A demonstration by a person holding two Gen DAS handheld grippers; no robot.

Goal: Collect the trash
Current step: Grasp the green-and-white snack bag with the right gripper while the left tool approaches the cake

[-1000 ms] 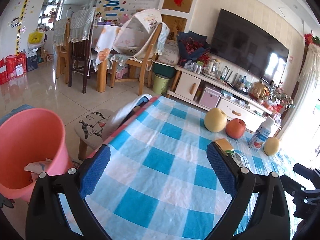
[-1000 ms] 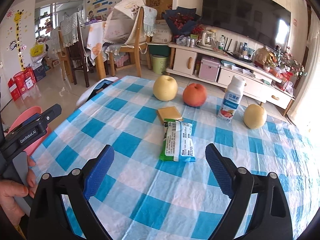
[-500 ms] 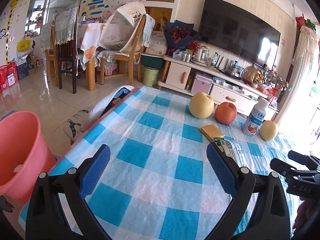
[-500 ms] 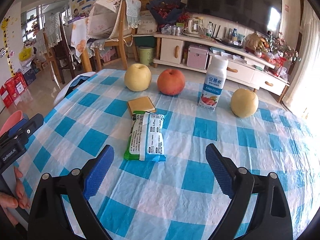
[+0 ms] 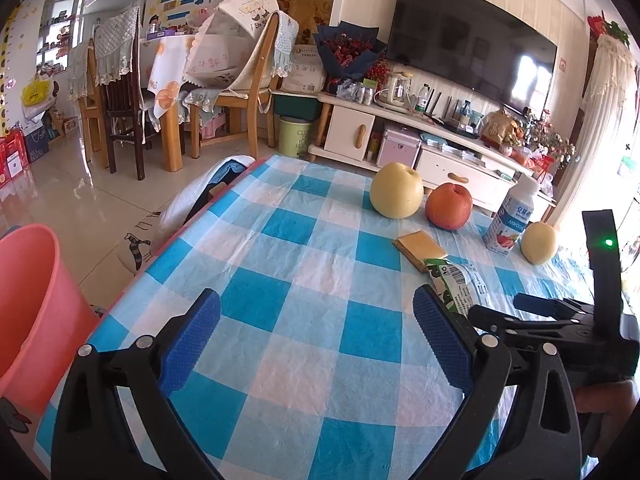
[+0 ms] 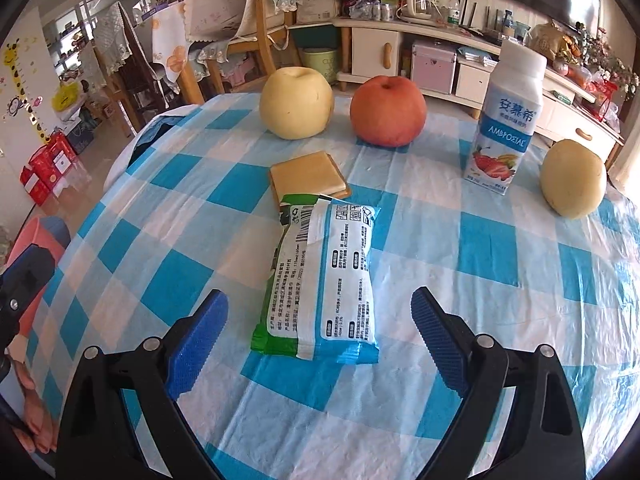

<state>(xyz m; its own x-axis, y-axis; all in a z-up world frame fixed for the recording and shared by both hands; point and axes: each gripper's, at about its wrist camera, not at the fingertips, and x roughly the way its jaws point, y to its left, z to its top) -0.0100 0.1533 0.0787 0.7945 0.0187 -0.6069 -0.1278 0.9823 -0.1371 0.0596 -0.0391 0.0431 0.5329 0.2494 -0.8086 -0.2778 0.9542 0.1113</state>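
Observation:
A green, white and blue snack wrapper (image 6: 320,280) lies flat on the blue checked tablecloth (image 6: 500,280), its far end touching a flat tan square packet (image 6: 308,178). My right gripper (image 6: 320,332) stands open just short of the wrapper, its blue pads to either side of the near end. In the left wrist view the wrapper (image 5: 456,280) lies to the right, partly hidden behind the right gripper's body. My left gripper (image 5: 316,332) is open over bare cloth, holding nothing. A pink bin (image 5: 32,312) stands on the floor at the table's left edge.
Behind the wrapper stand a yellow pear (image 6: 296,104), a red apple (image 6: 388,110), a yogurt bottle (image 6: 506,120) and a second pear (image 6: 572,182). A stool with a cushion (image 5: 200,200) is at the table's far left. Chairs and a TV cabinet lie beyond.
The right gripper has moved forward to the wrapper, which now lies between its pads. The left gripper has swung right, away from the pink bin, toward the table's middle.

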